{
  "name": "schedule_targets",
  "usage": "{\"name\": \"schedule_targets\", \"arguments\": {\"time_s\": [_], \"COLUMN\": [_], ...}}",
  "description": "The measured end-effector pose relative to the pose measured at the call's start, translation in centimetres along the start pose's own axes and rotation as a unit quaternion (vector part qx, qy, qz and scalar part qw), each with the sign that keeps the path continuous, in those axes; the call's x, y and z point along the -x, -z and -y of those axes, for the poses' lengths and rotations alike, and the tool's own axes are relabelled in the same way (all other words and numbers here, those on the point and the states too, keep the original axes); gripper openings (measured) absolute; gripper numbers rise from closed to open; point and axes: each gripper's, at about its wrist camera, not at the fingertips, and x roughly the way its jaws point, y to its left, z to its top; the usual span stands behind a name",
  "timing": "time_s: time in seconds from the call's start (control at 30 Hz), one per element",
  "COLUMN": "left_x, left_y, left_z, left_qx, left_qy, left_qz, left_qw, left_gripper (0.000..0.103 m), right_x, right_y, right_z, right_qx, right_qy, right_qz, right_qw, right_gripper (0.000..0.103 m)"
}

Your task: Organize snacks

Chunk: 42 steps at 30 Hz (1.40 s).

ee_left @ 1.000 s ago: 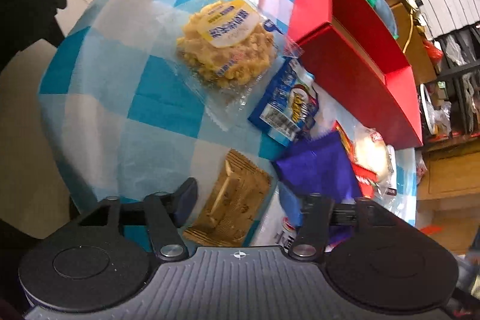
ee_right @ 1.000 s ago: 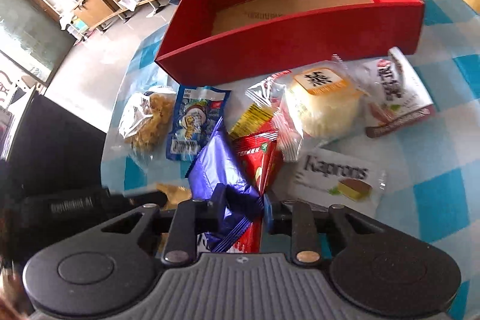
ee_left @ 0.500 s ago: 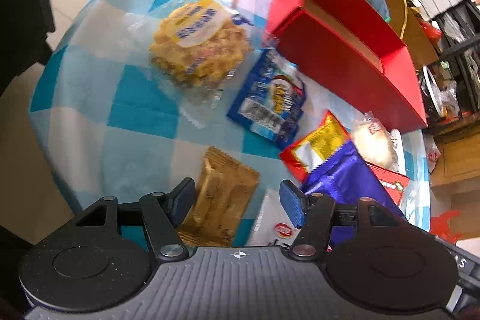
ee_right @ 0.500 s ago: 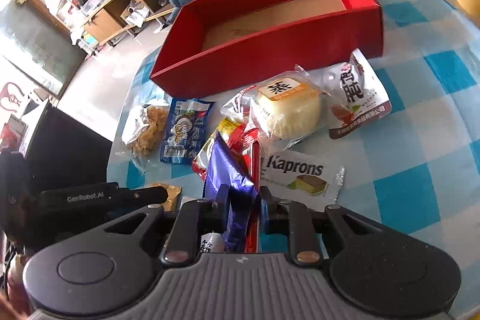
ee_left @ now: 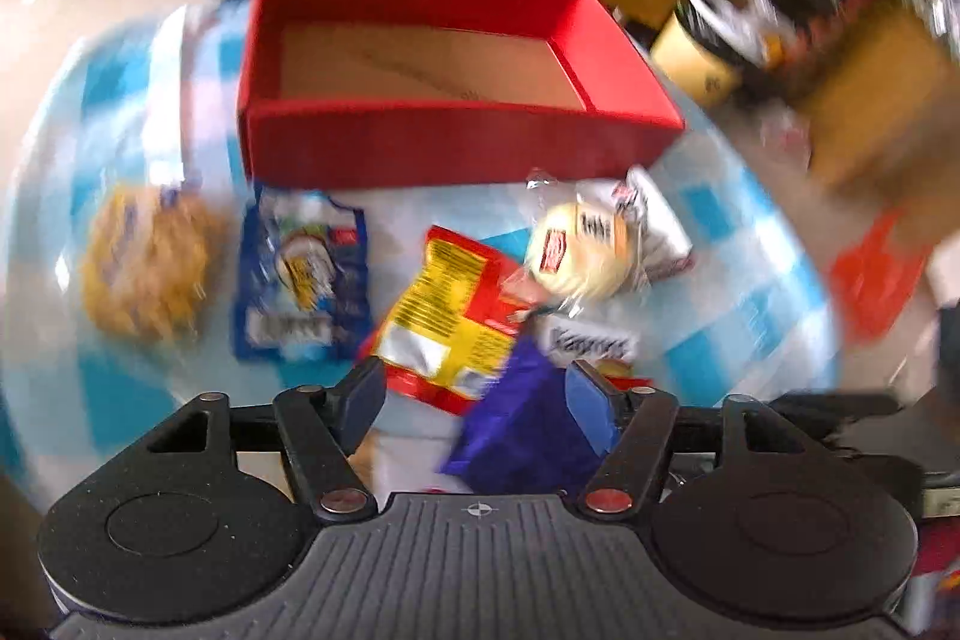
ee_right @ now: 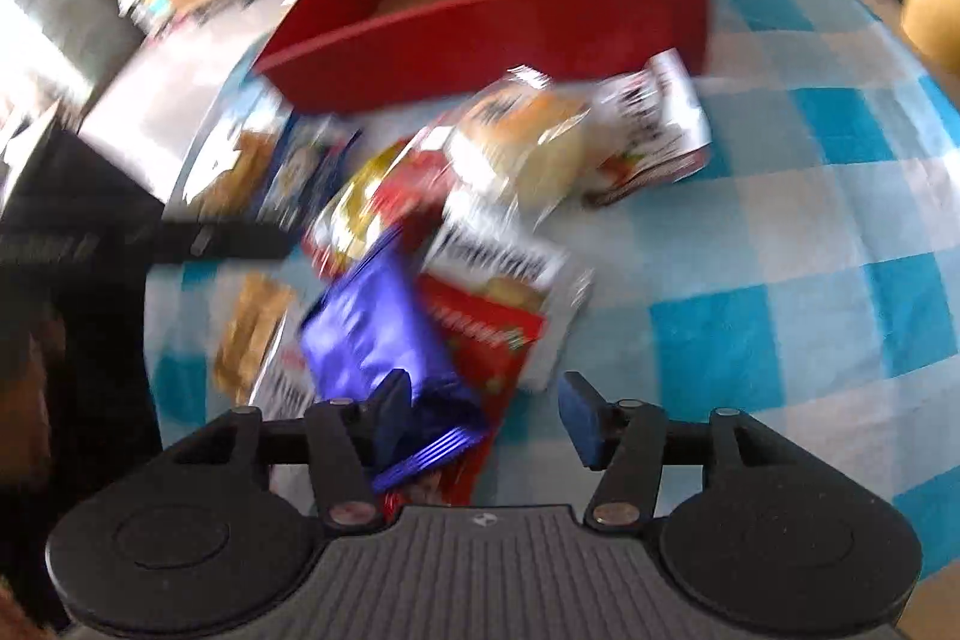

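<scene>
Left wrist view, blurred: left gripper (ee_left: 474, 394) stands open above the heap of snacks, nothing pinched; the purple packet (ee_left: 528, 436) lies between its fingers, near the right one, but the pads do not press it. Jaws have just been widening. Red box (ee_left: 456, 142) sits beyond the heap on the checked tablecloth (ee_left: 738, 292), cardboard floor bare, so no snack is filed yet by my reading. In front of it, left to right: a clear bag of yellow puffed pieces (ee_left: 144, 262), a blue packet (ee_left: 300, 274), a red-and-yellow packet (ee_left: 450, 316) with foil showing, a pale round bun (ee_left: 576, 256) in clear wrap. Right wrist view, also smeared: right gripper (ee_right: 480, 418) has just been opening; the purple packet (ee_right: 378, 334) is against its left finger only, the right finger well clear, so it reads as let go. The packet is glossy, crinkled foil with a ribbed seal end nearest the camera, lying across a red packet (ee_right: 486, 340) and beside a white Kaprons wrapper (ee_right: 504, 262). A tan wafer pack (ee_right: 252, 334) lies left of it. Probably the packet is being released for a fresh grip; the box is well apart from it.
</scene>
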Motion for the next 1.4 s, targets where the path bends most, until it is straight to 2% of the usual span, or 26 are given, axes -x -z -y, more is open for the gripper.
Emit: {"name": "schedule_targets", "arguments": {"time_s": [0.07, 0.1, 0.17, 0.27, 0.4, 0.5, 0.63, 0.7, 0.77, 0.9, 0.97, 1.03, 1.07, 1.13, 1.2, 1.3, 1.33, 1.37, 1.4], "left_x": [-0.3, -0.6, -1.2, -1.4, -1.1, -1.3, -2.6, -3.3, -3.4, -4.1, -4.1, -3.9, -3.9, -4.0, -4.4, -5.0, -5.1, -5.0, -4.7], "left_y": [0.0, 0.2, 1.0, 3.0, 5.1, 6.3, 7.5, 7.9, 7.9, 8.2, 8.3, 8.2, 8.1, 7.8, 7.8, 7.6, 7.4, 7.4, 7.4], "left_z": [-0.2, -0.6, -1.2, -1.1, -0.7, 0.0, 1.4, 1.5, 1.8, 3.2, 3.4, 2.9, 2.4, 2.1, 2.6, 2.9, 3.1, 3.1, 3.0], "left_qx": [-0.002, 0.014, 0.048, 0.062, 0.061, 0.060, 0.030, 0.029, 0.021, -0.001, -0.005, 0.010, 0.020, 0.023, 0.006, -0.005, -0.005, -0.004, -0.006], "left_qy": [-0.014, -0.005, 0.009, 0.005, 0.005, -0.003, -0.039, -0.051, -0.060, -0.085, -0.084, -0.071, -0.060, -0.049, -0.053, -0.053, -0.055, -0.059, -0.070], "left_qz": [-0.005, -0.010, -0.025, -0.046, -0.066, -0.083, -0.109, -0.123, -0.120, -0.118, -0.117, -0.120, -0.121, -0.126, -0.129, -0.131, -0.128, -0.124, -0.117], "left_qw": [0.9999, 0.9998, 0.9985, 0.9970, 0.9959, 0.9947, 0.9928, 0.9907, 0.9908, 0.9894, 0.9895, 0.9902, 0.9907, 0.9906, 0.9902, 0.9899, 0.9902, 0.9905, 0.9907], "left_gripper": [0.075, 0.075, 0.075, 0.074, 0.075, 0.076, 0.078, 0.078, 0.078, 0.079, 0.075, 0.074, 0.075, 0.081, 0.084, 0.089, 0.087, 0.084, 0.073], "right_x": [-1.0, -1.3, -0.9, 1.0, 2.7, 2.3, 0.6, -0.2, -1.1, -2.8, -3.4, -4.1, -4.6, -5.6, -6.7, -7.1, -7.0, -6.8, -6.4], "right_y": [0.7, 0.8, 0.6, -0.3, -3.3, -6.4, -9.7, -10.8, -11.6, -12.8, -12.7, -12.5, -12.5, -12.6, -12.6, -12.7, -12.8, -12.9, -12.9], "right_z": [-1.5, -1.8, -1.6, -0.4, 2.2, 3.1, 2.6, 2.5, 2.2, 1.4, 0.9, 0.5, 0.4, 0.6, 0.7, 1.1, 1.2, 1.3, 1.5], "right_qx": [0.032, 0.041, 0.042, 0.036, -0.004, -0.008, 0.043, 0.067, 0.095, 0.123, 0.146, 0.174, 0.185, 0.188, 0.193, 0.179, 0.172, 0.164, 0.159], "right_qy": [0.014, 0.023, 0.027, 0.055, 0.067, 0.065, 0.057, 0.055, 0.043, 0.013, 0.013, 0.016, 0.013, 0.014, 0.025, 0.029, 0.030, 0.034, 0.032], "right_qz": [-0.007, -0.007, 0.001, 0.029, 0.062, 0.069, 0.058, 0.048, 0.025, -0.004, -0.014, -0.029, -0.034, -0.049, -0.050, -0.032, -0.026, -0.020, -0.018], "right_qw": [0.999, 0.999, 0.999, 0.997, 0.996, 0.995, 0.996, 0.995, 0.994, 0.992, 0.989, 0.984, 0.982, 0.981, 0.980, 0.983, 0.984, 0.986, 0.987], "right_gripper": [0.054, 0.054, 0.054, 0.054, 0.054, 0.055, 0.057, 0.063, 0.067, 0.068, 0.069, 0.076, 0.082, 0.085, 0.087, 0.086, 0.082, 0.073, 0.069]}}
